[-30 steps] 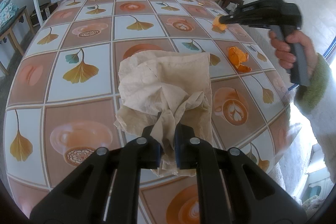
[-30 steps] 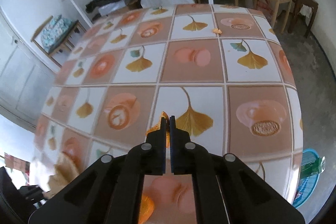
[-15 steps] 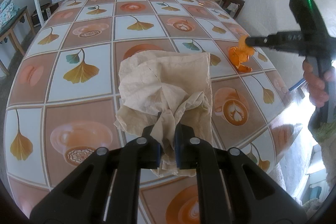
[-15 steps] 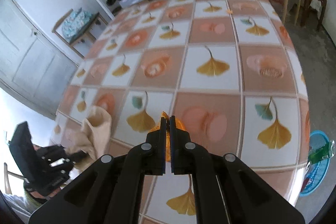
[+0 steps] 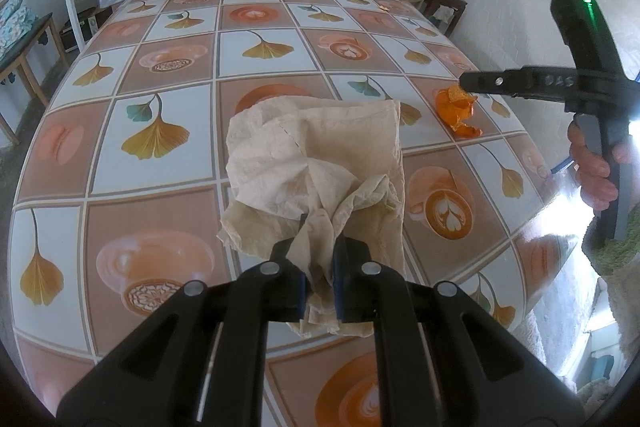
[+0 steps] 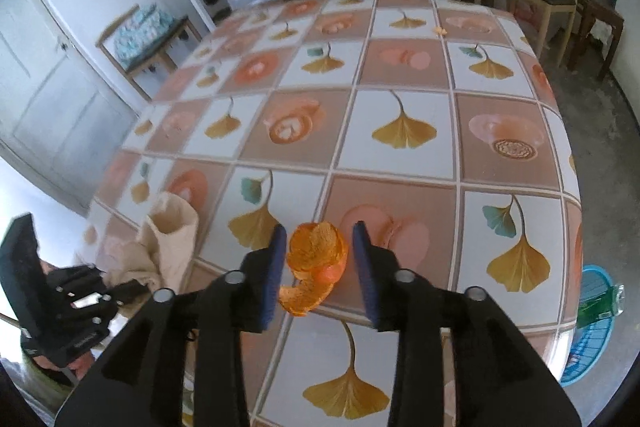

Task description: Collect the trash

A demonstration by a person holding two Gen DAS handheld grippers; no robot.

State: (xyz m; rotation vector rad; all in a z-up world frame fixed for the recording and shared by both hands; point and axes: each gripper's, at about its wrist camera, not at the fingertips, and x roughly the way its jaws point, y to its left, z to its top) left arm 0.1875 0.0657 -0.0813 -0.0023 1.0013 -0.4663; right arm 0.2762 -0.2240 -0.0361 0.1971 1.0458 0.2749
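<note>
The table (image 5: pixel 168 183) has a cloth with squares, yellow leaves and coffee cups on it. A crumpled tan bag (image 5: pixel 320 163) lies on it. Orange peel (image 6: pixel 316 259) lies near the bag.

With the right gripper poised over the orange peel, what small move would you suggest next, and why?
Probably close the right gripper on the curled orange peel pile. Its jaws are opening, the peel lies between them on the patterned tablecloth, and neither pad presses it. The left gripper already pinches the crumpled beige paper bag, ready to receive it.
</note>
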